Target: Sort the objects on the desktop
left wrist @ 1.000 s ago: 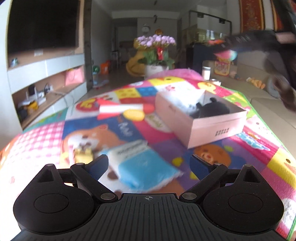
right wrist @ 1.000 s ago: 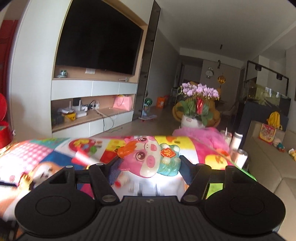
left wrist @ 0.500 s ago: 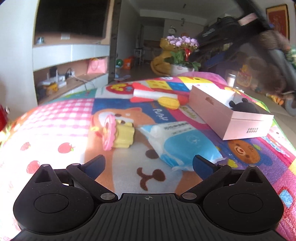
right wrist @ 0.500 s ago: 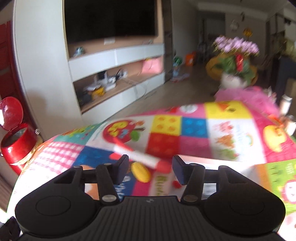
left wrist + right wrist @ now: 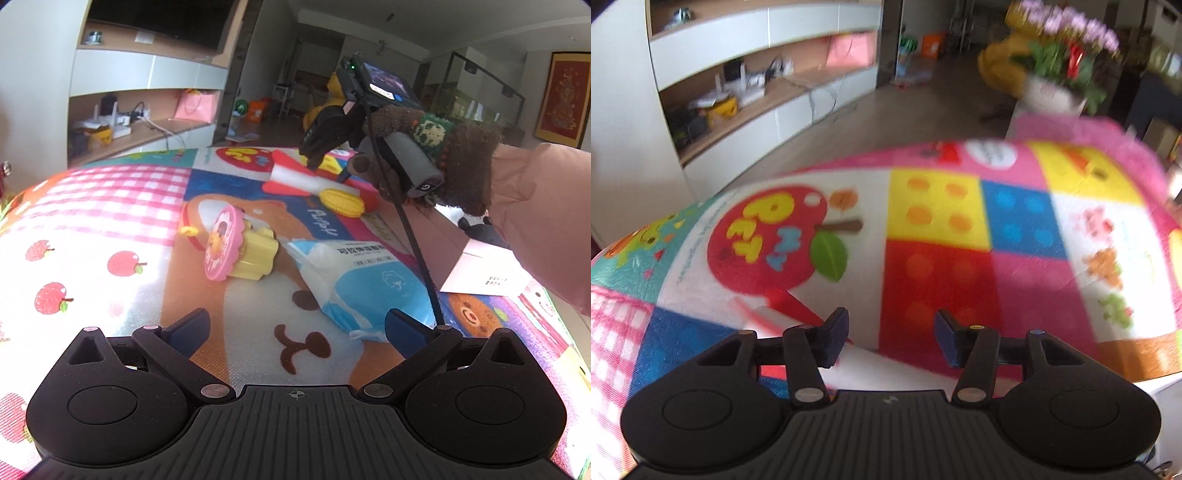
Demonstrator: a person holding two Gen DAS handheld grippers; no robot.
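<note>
The colourful patchwork play mat (image 5: 938, 258) carries most of the legible lettering. In the right wrist view, a printed red apple motif (image 5: 768, 243) on it bears yellow letters "PET" with smaller blue letters beside them, blurred beyond reading. In the left wrist view, white letters reading "PUPPY" (image 5: 323, 223) stand on a blue patch of the mat, just above the blue-and-white soft plastic tissue pack (image 5: 364, 286). That pack bears a line of dark Chinese characters across its white upper part. The pale pink cardboard box (image 5: 484, 273), right of the pack, carries small print too fine to read.
</note>
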